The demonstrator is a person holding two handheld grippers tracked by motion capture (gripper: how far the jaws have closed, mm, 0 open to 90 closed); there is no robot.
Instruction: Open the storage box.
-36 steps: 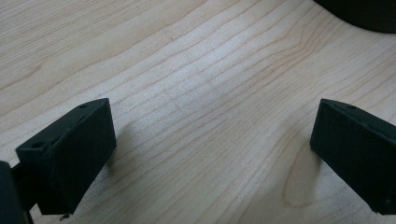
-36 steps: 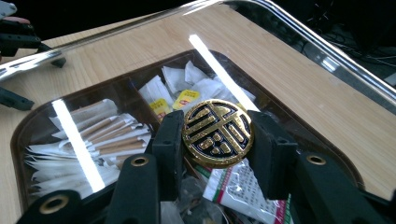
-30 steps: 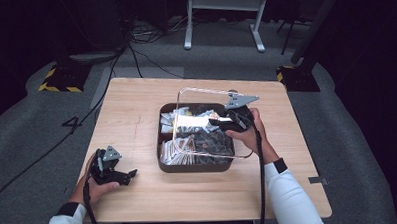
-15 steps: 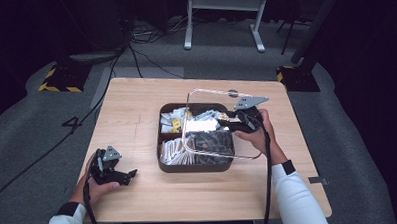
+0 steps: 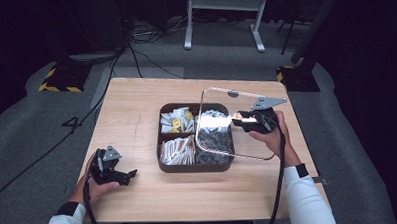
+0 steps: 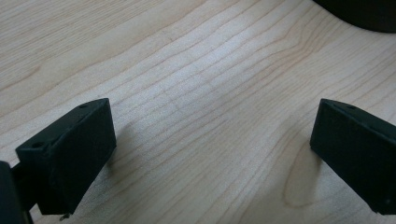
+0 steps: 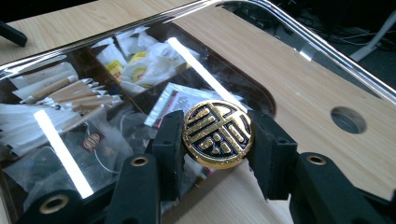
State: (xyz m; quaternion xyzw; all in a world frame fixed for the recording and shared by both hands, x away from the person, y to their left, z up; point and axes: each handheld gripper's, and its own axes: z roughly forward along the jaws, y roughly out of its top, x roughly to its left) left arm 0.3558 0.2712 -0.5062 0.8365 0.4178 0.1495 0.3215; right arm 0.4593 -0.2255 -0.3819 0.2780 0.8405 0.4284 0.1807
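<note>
clear lid (image 5: 222, 122) — clamped by its gold knob (image 7: 217, 134) in right gripper (image 5: 245, 120), tilted off brown tray (image 5: 196, 166) to bare sachets (image 5: 176, 120). left gripper (image 5: 119, 173) — jaws apart, parked on table (image 5: 136, 104), idle.

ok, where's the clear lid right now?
In the high view, the clear plastic lid is tilted up over the right half of the dark compartment tray, held by its round gold knob in the right hand-held gripper.

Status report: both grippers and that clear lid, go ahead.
Right gripper shut on lid's gold knob. Clear lid lifted, tilted over brown tray. Left gripper open, idle on table.
</note>
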